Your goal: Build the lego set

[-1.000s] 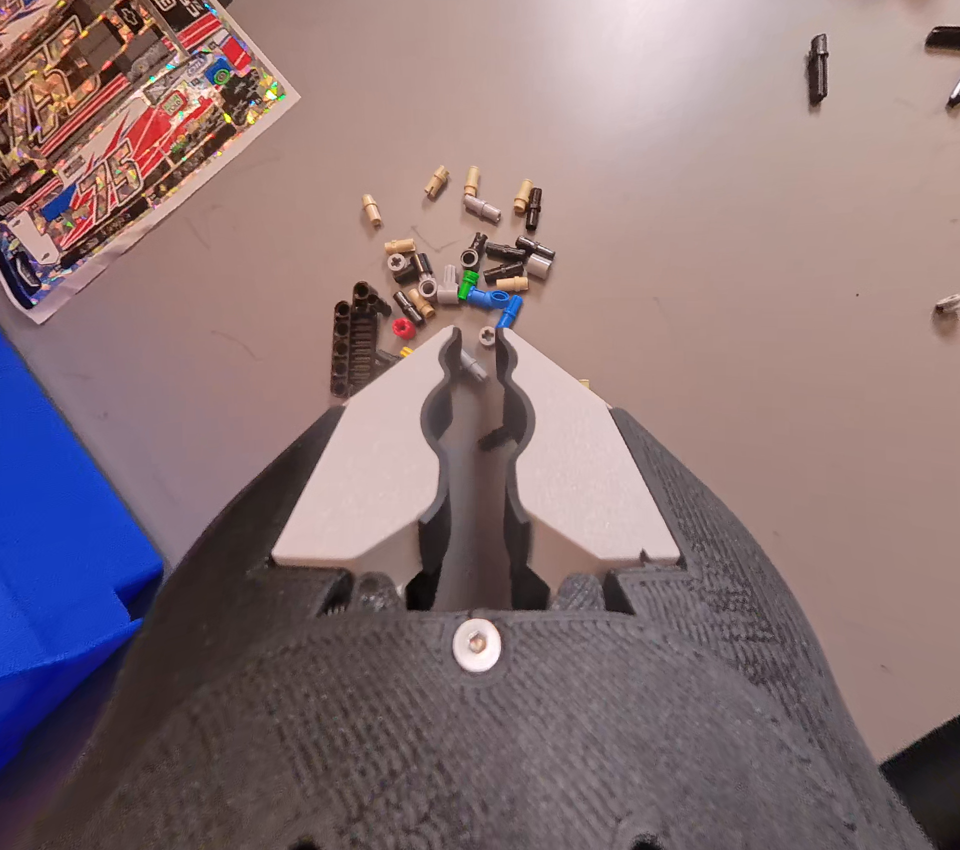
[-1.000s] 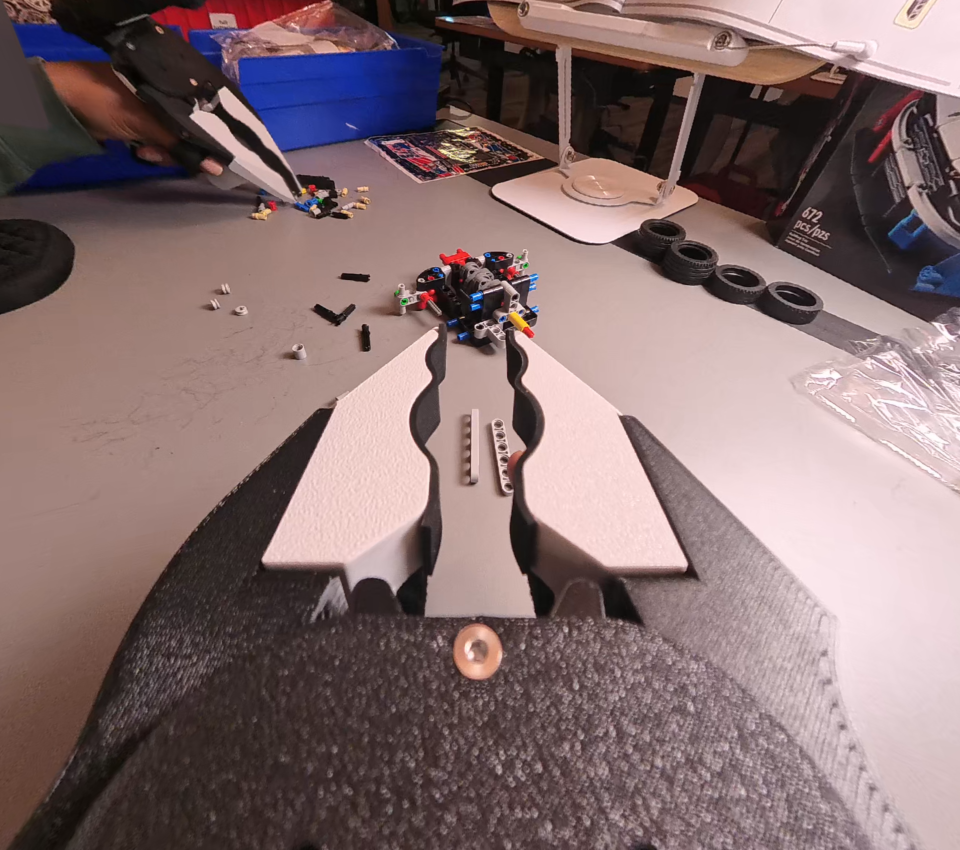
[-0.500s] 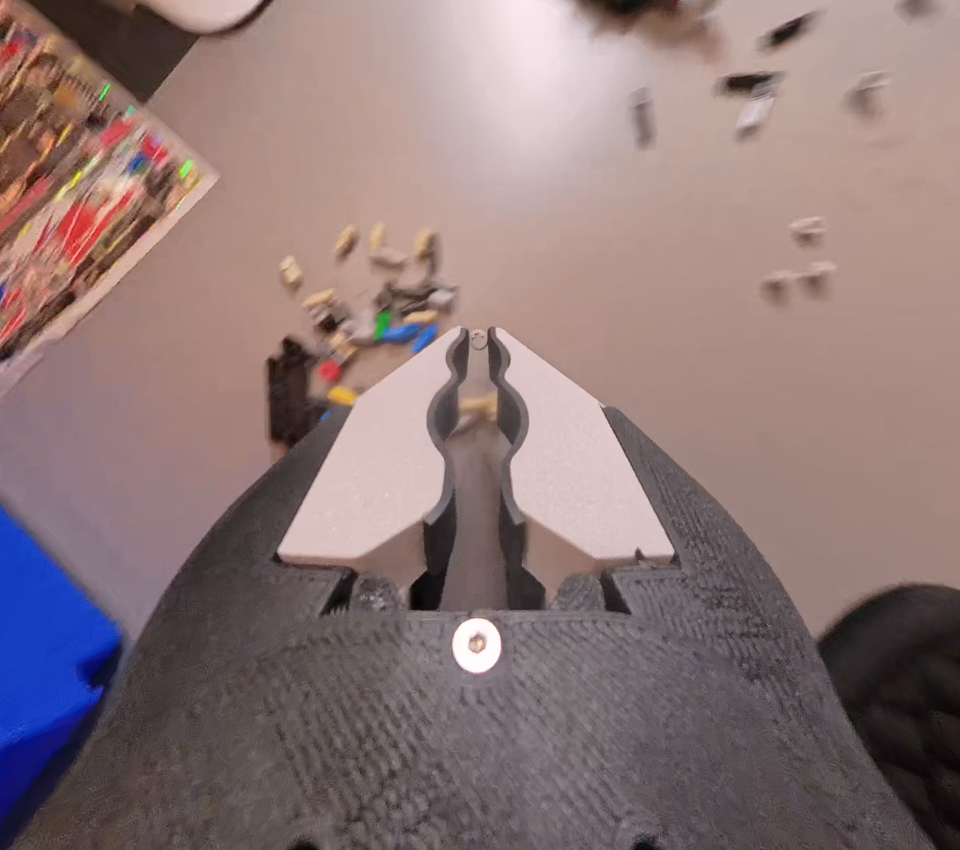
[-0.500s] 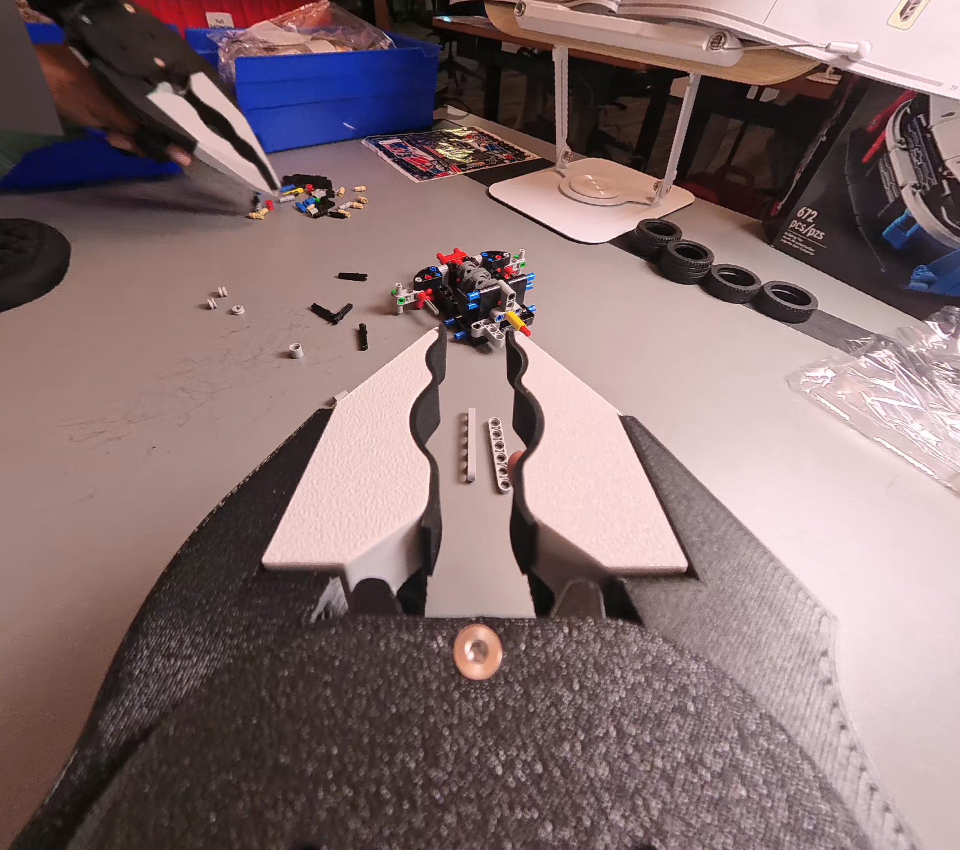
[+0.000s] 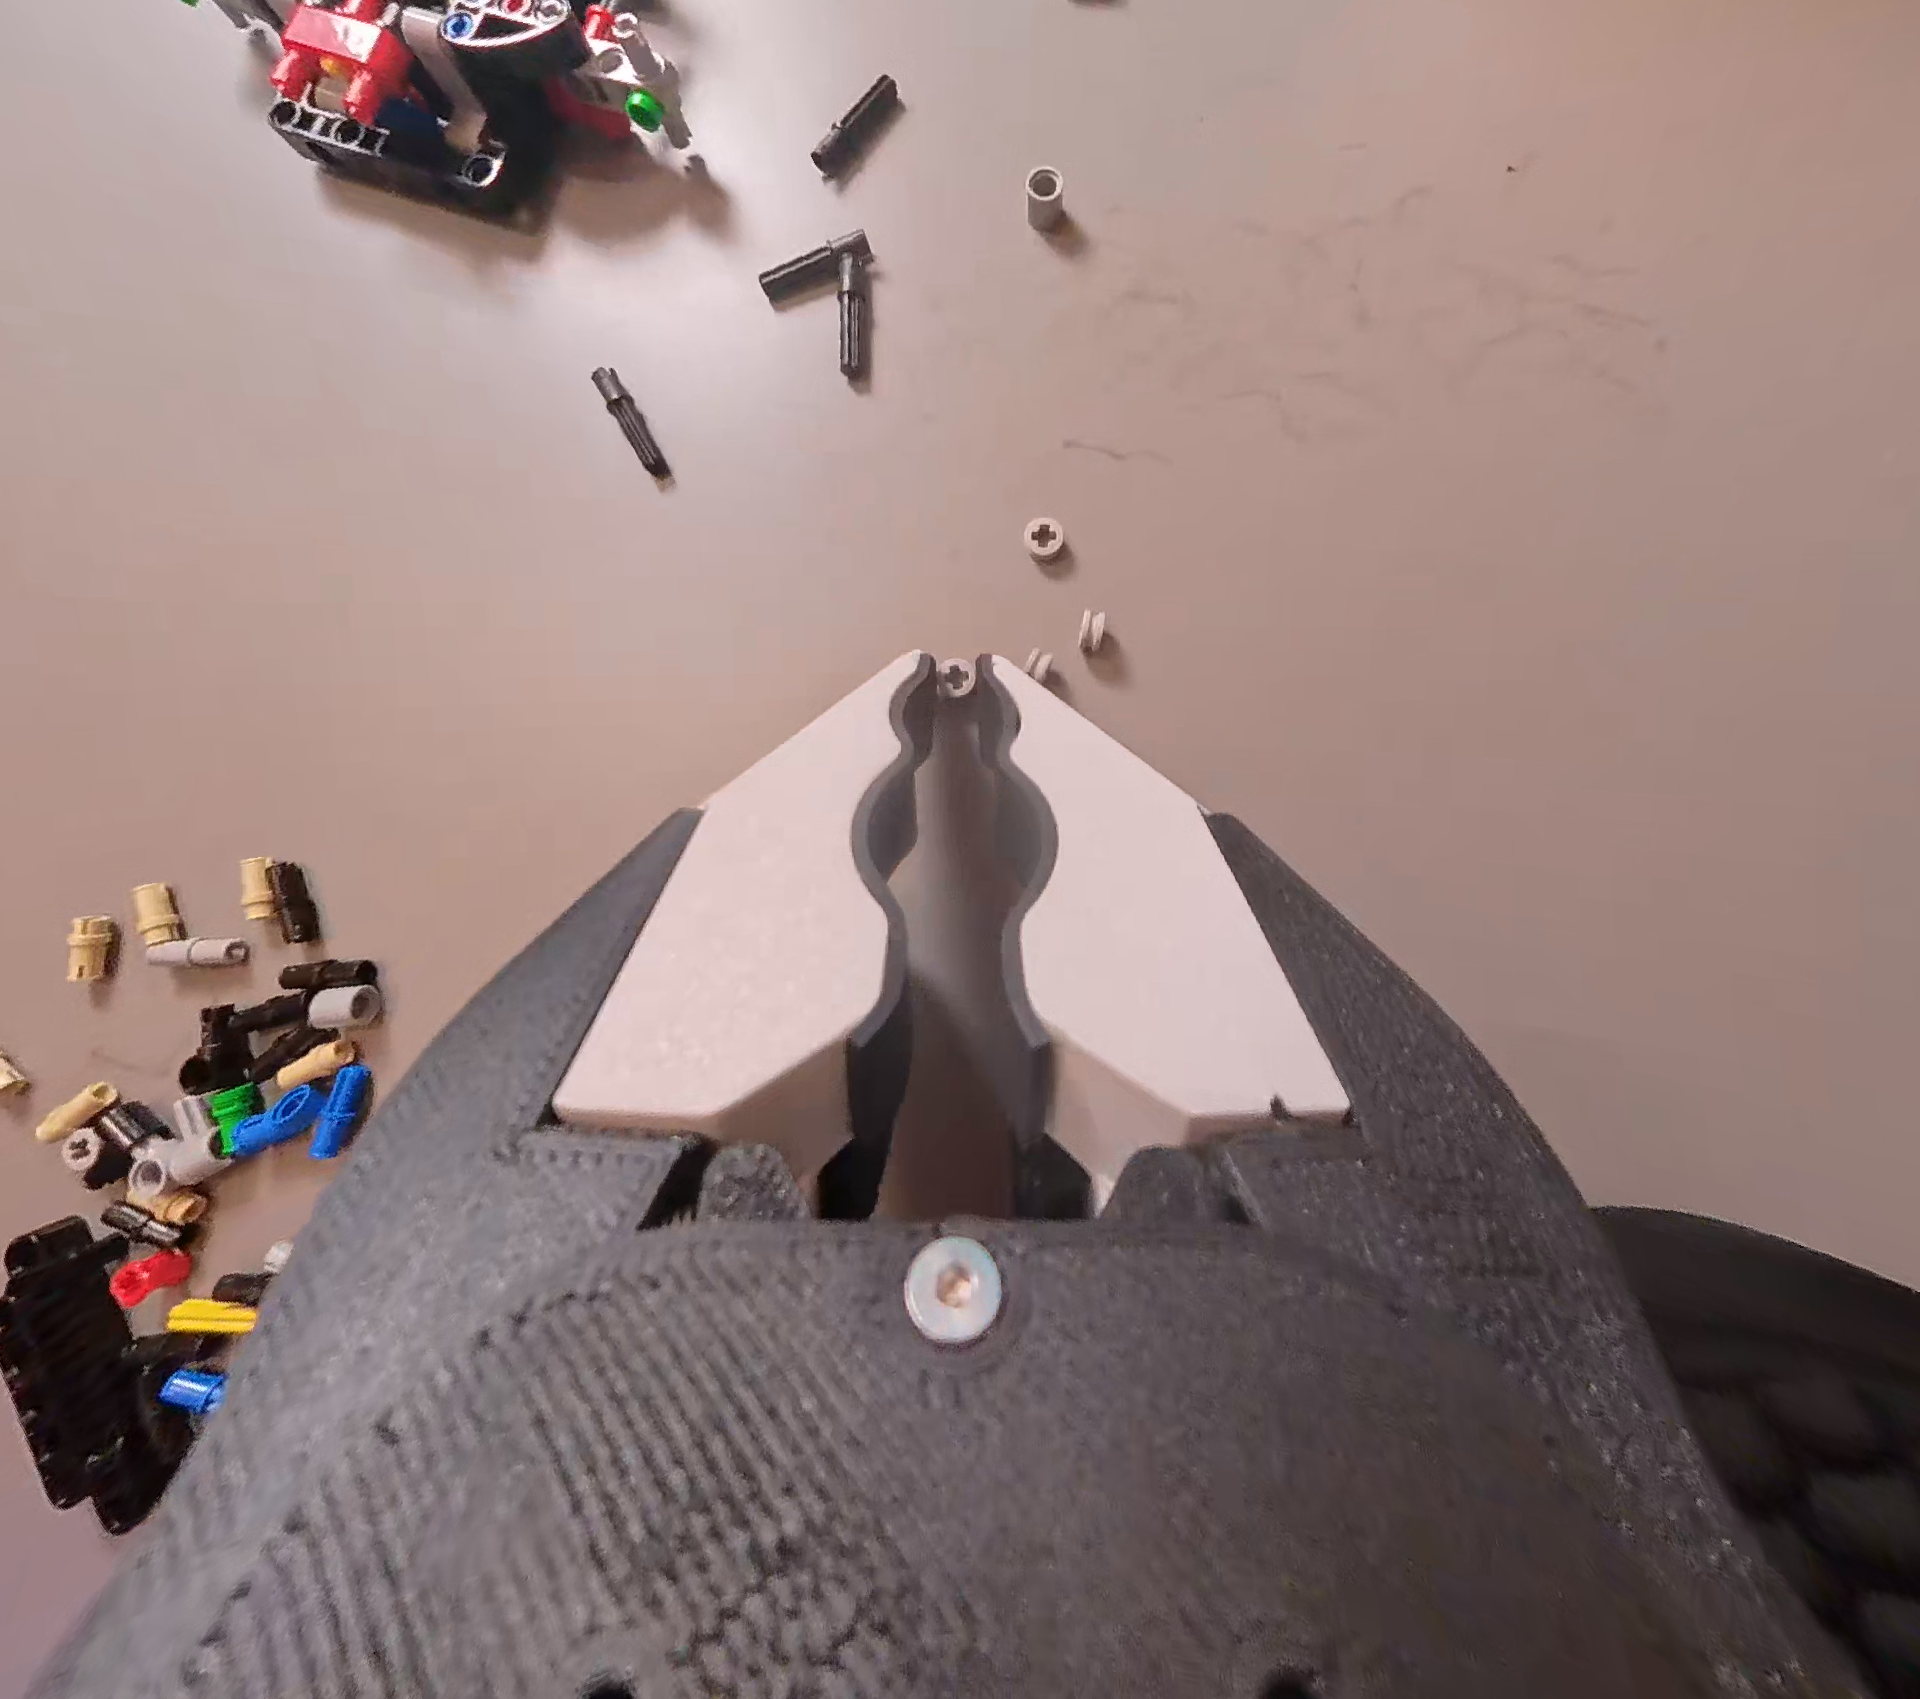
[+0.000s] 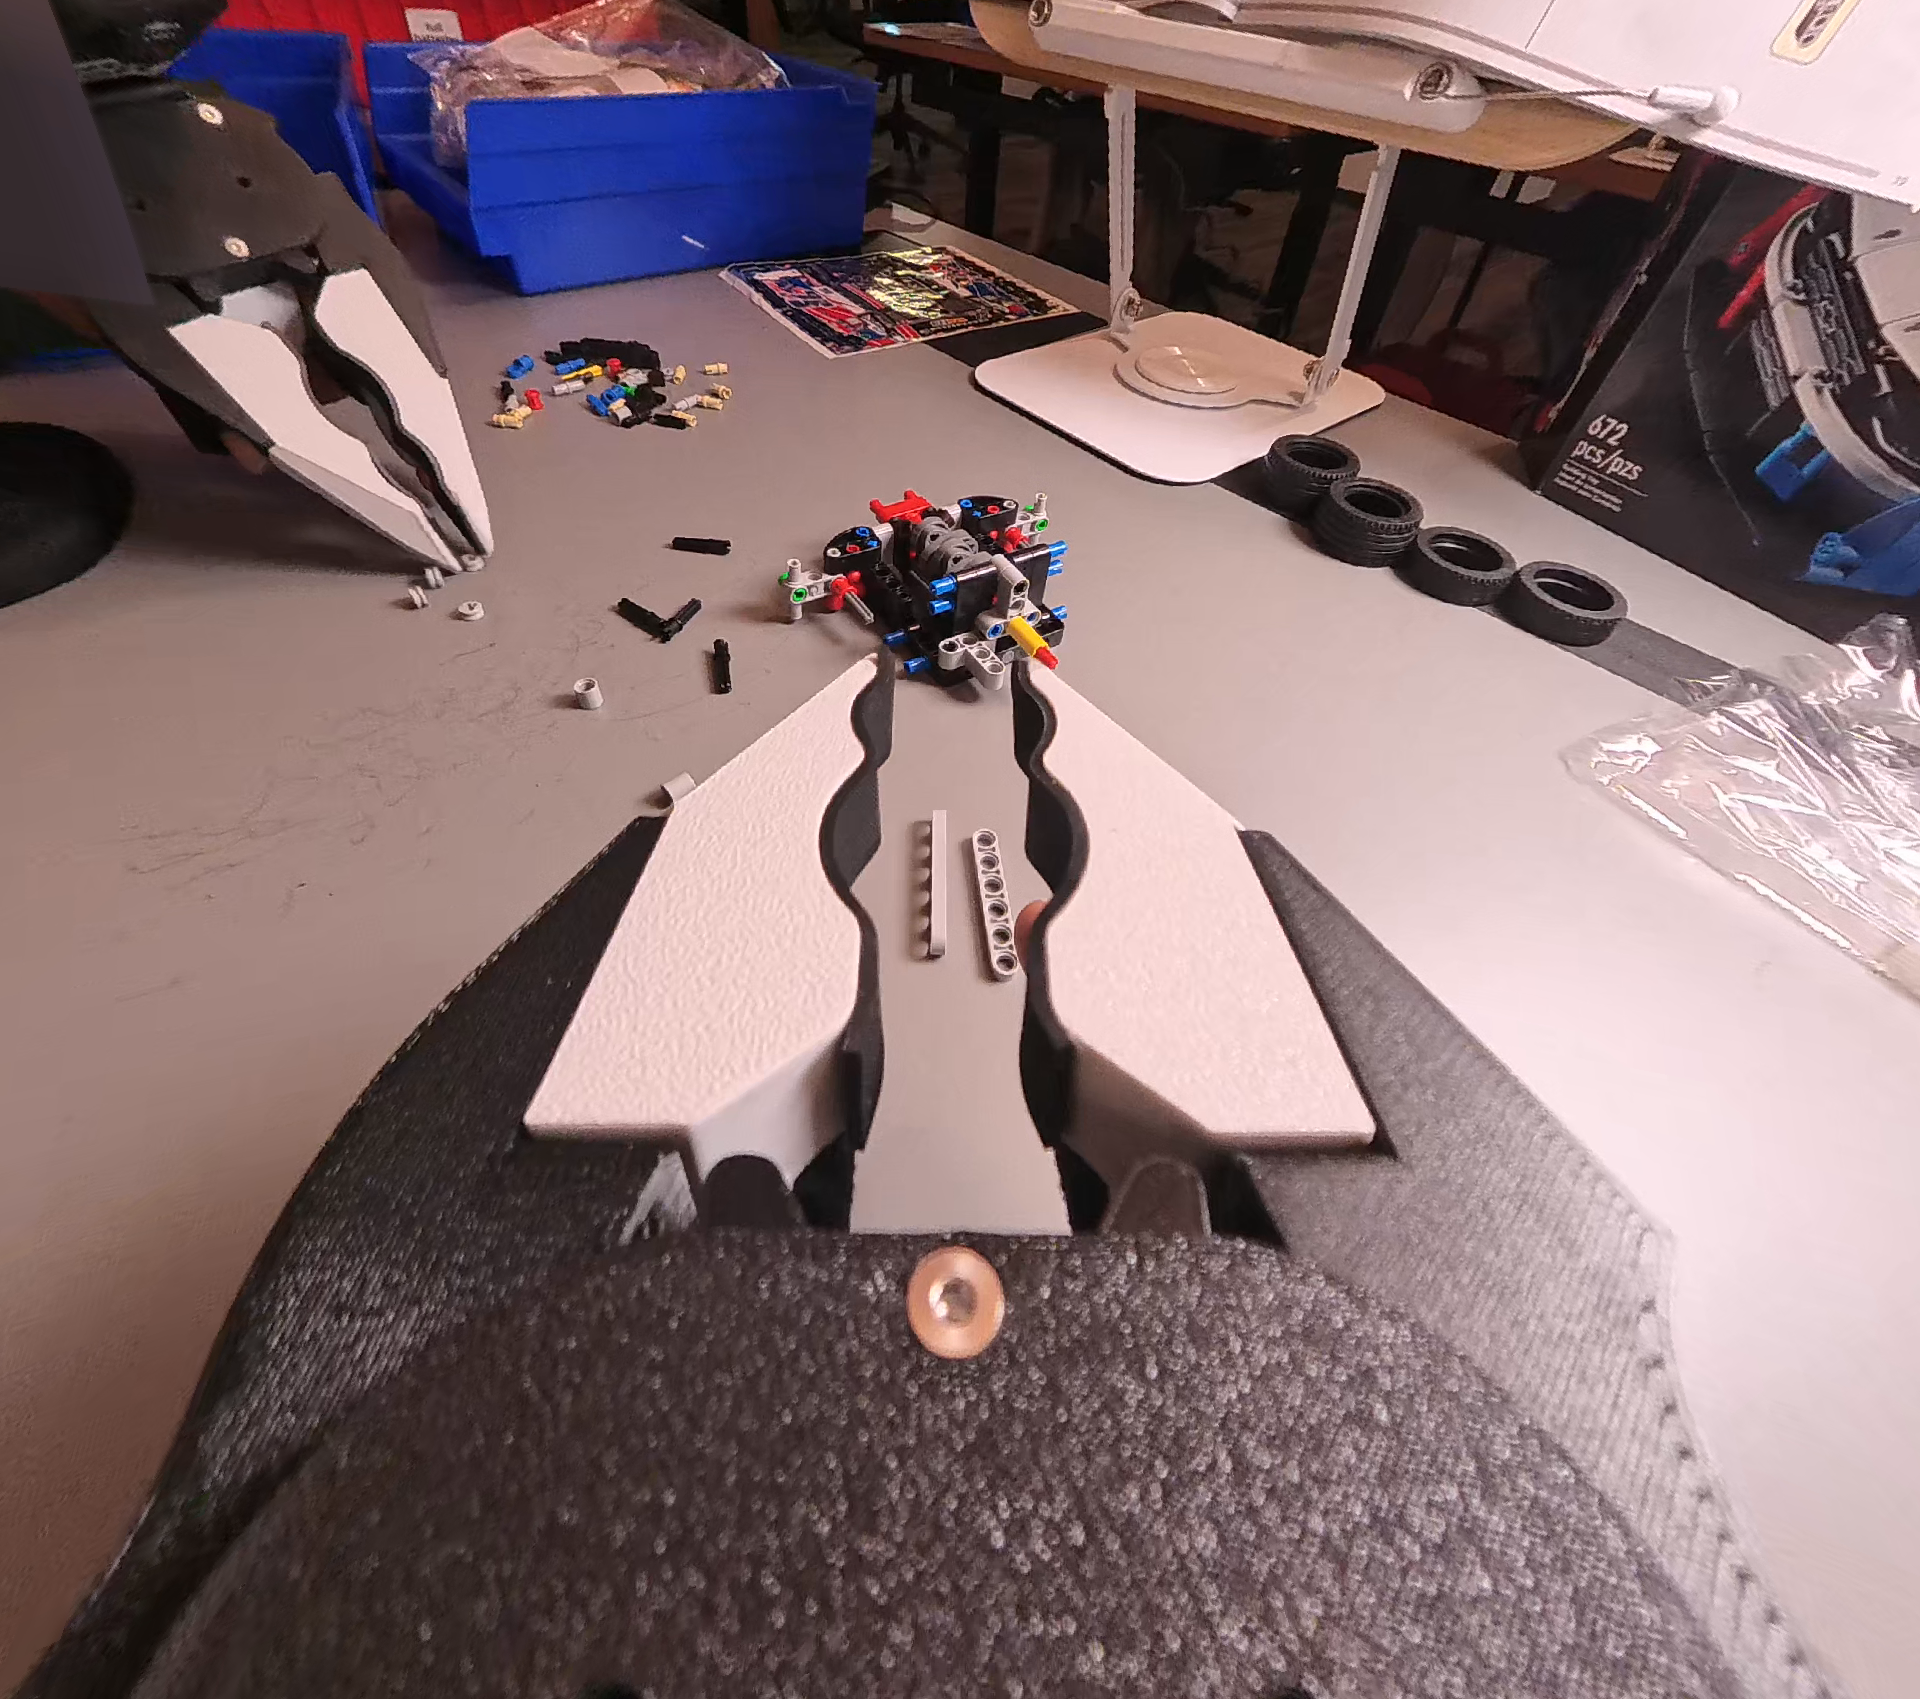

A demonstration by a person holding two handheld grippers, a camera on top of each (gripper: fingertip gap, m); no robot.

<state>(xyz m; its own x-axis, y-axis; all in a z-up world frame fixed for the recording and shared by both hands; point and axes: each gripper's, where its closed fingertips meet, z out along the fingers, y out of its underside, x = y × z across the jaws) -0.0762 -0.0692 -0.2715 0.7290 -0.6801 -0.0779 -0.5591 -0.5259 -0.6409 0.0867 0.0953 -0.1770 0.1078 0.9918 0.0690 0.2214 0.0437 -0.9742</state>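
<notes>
Your left gripper (image 5: 956,675) is clamped on a small round grey bushing (image 5: 957,677) at its tips. Your right gripper (image 6: 945,683) is apart, hovering over the grey counter (image 6: 1351,766); the partly built black lego chassis (image 6: 935,584) sits at its 12 o'clock.

The partly built model (image 6: 940,584) stood mid-table. Loose pins (image 6: 665,615) lay to its left, and a heap of small parts (image 6: 613,387) lay behind those, toward the table's far edge. Four tyres (image 6: 1439,543) sat in a row to the model's right. Two beams (image 6: 966,901) lay side by side nearer the table's front edge.
</notes>
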